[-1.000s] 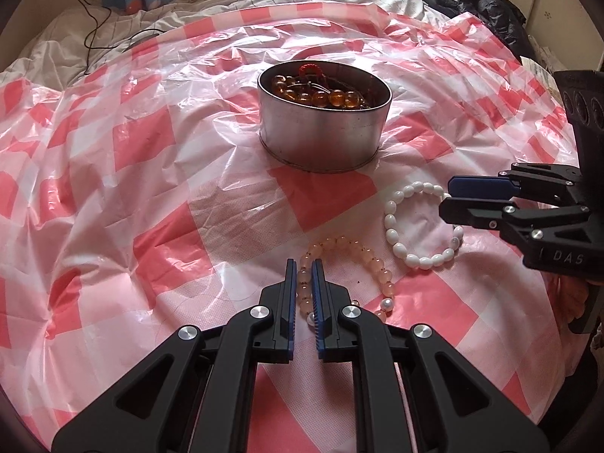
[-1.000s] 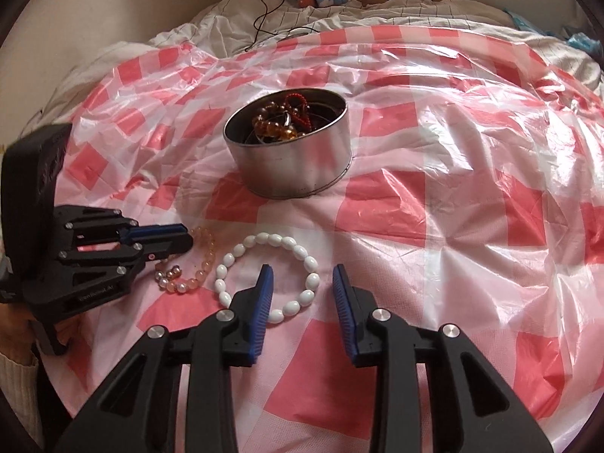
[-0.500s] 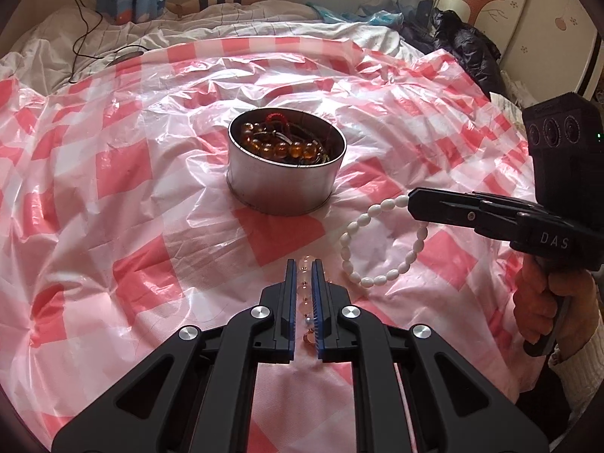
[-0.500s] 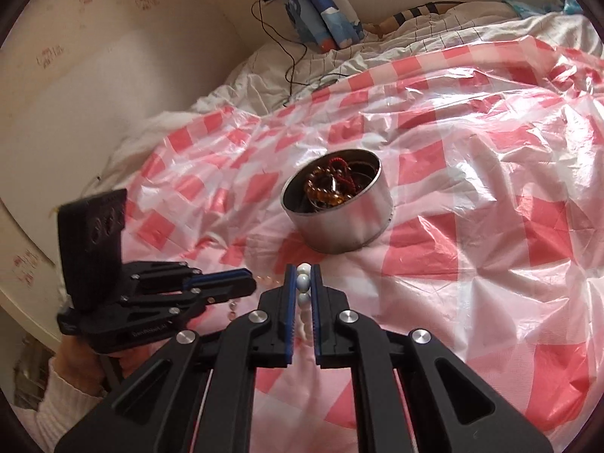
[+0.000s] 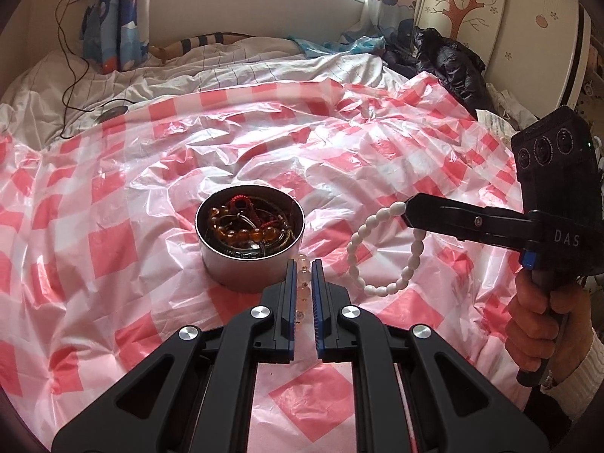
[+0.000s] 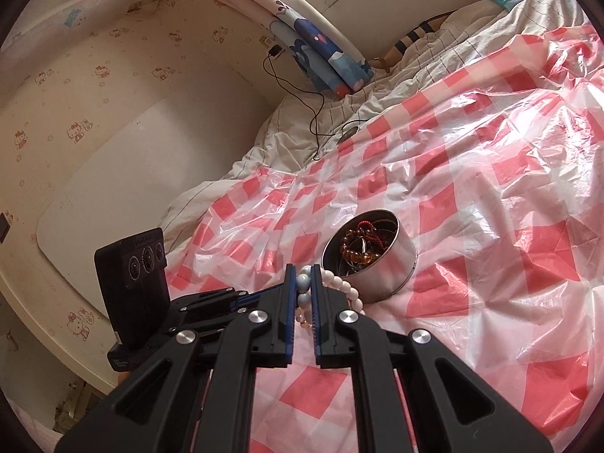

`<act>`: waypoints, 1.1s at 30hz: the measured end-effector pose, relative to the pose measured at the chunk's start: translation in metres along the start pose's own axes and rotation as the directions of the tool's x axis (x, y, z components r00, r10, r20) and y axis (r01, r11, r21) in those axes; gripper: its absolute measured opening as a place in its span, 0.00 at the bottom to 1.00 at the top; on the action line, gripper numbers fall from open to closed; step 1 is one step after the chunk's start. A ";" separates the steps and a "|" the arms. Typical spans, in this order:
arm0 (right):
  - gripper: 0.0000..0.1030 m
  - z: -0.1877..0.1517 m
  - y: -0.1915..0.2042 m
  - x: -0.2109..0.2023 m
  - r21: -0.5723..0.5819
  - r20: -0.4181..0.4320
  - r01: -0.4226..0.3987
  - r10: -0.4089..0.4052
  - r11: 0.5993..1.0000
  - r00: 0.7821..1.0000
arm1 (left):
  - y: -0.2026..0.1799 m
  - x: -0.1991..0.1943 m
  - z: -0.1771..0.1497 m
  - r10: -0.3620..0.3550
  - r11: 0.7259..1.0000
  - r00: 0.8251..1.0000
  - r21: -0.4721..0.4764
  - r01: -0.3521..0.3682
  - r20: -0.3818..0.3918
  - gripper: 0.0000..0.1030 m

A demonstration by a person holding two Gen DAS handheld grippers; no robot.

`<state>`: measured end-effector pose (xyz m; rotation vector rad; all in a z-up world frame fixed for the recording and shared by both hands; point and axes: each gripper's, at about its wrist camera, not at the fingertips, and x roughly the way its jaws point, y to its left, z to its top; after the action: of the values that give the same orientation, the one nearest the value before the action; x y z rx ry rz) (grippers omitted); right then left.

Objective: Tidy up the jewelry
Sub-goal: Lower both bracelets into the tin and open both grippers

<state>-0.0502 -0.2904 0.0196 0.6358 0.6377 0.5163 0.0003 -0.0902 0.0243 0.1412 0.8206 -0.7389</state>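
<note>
A round metal tin [image 5: 249, 270] [image 6: 392, 275] stands on the red-and-white checked plastic sheet and holds amber beads, red cord and other jewelry. My left gripper [image 5: 303, 264] is shut on a pale pink bead bracelet [image 5: 303, 287] and holds it just in front of the tin, above the sheet. My right gripper [image 6: 303, 270] [image 5: 409, 209] is shut on a white bead bracelet [image 5: 377, 249] [image 6: 345, 287], which hangs in the air to the right of the tin. The left gripper [image 6: 241, 296] shows low at the left in the right wrist view.
The checked sheet [image 5: 113, 226] covers a bed with white bedding [image 5: 245, 64] behind. A black cable [image 5: 71, 75] lies at the back left. Dark clothes [image 5: 449, 64] pile at the back right beside a cupboard [image 5: 490, 19].
Both grippers closed on their bracelets and lifted them off the sheet. Both have risen and pulled back, so the tin looks smaller and farther away.
</note>
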 end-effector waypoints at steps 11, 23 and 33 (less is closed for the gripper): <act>0.08 0.026 -0.008 0.003 0.020 0.000 -0.012 0.012 1.000 1.000 | -0.004 0.000 0.031 0.011 1.000 0.999 0.028 -0.012 0.030 0.07; 0.08 0.055 -0.015 0.031 0.010 -0.007 -0.011 0.011 1.000 1.000 | 0.028 0.019 0.057 -0.024 0.997 0.998 -0.067 0.028 0.065 0.07; 0.08 0.060 -0.024 0.049 0.010 -0.022 0.029 -0.029 1.000 0.999 | 0.055 0.064 0.049 0.038 0.989 0.999 -0.143 -0.037 0.001 0.07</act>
<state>0.0302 -0.2997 0.0224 0.6308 0.6699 0.4936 0.0954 -0.1032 0.0038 0.0269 0.8622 -0.6428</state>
